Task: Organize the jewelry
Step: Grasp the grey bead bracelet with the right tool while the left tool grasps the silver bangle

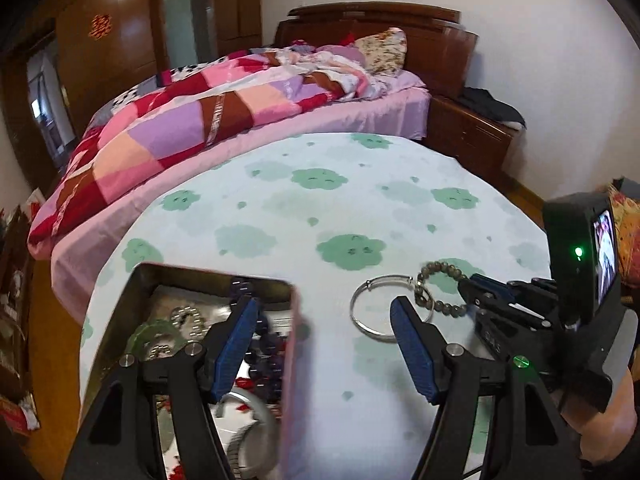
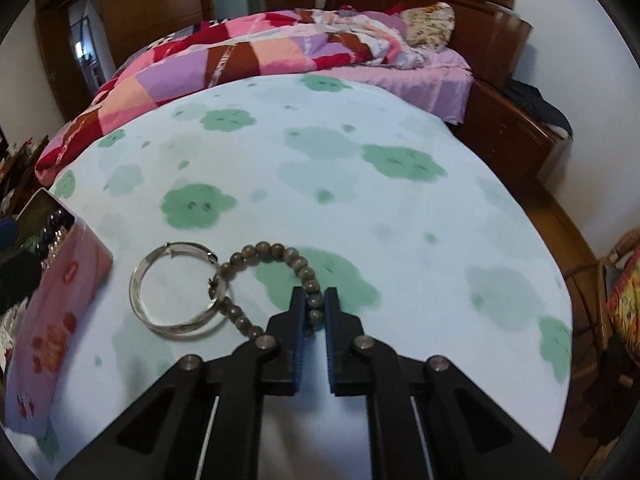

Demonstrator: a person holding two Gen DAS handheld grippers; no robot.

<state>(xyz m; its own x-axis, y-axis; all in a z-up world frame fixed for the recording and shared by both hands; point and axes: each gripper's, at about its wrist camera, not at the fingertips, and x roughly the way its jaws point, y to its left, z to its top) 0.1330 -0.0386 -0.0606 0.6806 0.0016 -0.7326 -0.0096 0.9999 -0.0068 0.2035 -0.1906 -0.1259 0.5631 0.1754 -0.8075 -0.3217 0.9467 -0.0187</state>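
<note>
A grey-brown bead bracelet (image 2: pixel 276 251) lies on the tablecloth, partly over a silver bangle (image 2: pixel 138 292). My right gripper (image 2: pixel 314 300) is shut on the bead bracelet's near side. In the left wrist view the bracelet (image 1: pixel 440 270) and bangle (image 1: pixel 360 312) lie at right, with the right gripper (image 1: pixel 466 292) on the beads. My left gripper (image 1: pixel 324 314) is open and empty, its left finger over the open pink tin (image 1: pixel 292 356) that holds several beads and bracelets.
The round table has a pale cloth with green flowers (image 2: pixel 360 168). The pink tin (image 2: pixel 60 300) stands at the table's left edge. Behind is a bed with a patchwork quilt (image 1: pixel 192 120) and a wooden nightstand (image 1: pixel 472 136).
</note>
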